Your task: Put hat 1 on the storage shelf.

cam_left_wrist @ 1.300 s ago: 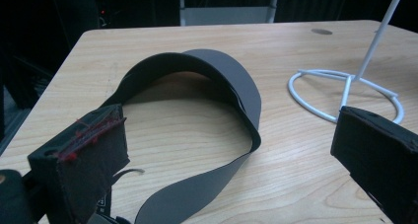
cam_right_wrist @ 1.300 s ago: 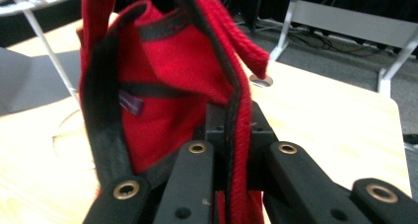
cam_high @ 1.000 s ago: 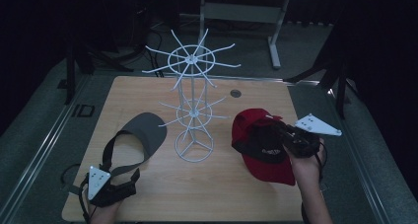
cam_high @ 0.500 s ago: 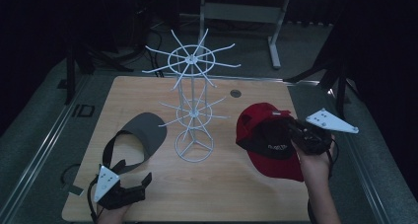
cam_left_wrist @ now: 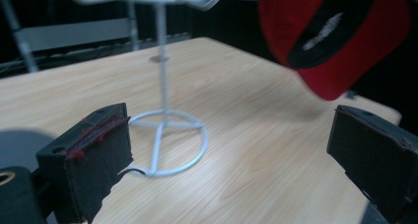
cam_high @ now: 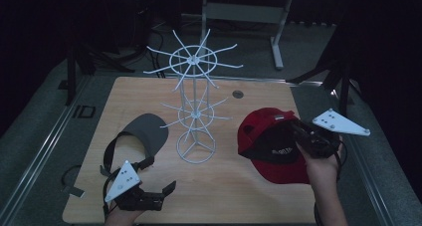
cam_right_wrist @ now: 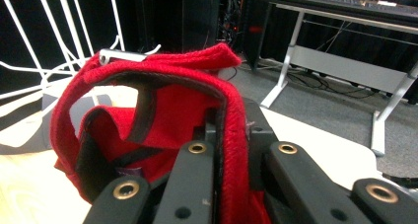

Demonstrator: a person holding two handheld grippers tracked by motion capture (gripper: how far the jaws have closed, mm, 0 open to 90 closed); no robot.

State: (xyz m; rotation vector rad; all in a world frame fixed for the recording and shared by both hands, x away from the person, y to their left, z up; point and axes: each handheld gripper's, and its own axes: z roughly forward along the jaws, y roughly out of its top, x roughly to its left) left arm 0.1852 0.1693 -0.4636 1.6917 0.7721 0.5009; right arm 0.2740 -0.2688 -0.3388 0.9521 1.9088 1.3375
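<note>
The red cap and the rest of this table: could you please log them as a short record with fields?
surface: wooden table
held item: red cap, clamped at its rim, lifted off the table
right gripper: shut on the red cap
left gripper: open, nothing between its jaws, near the front edge
centre: white wire rack, upright, no caps on its arms
other item: grey visor, flat on the table left of the rack

Wire rack (cam_high: 195, 106) between both caps
</note>
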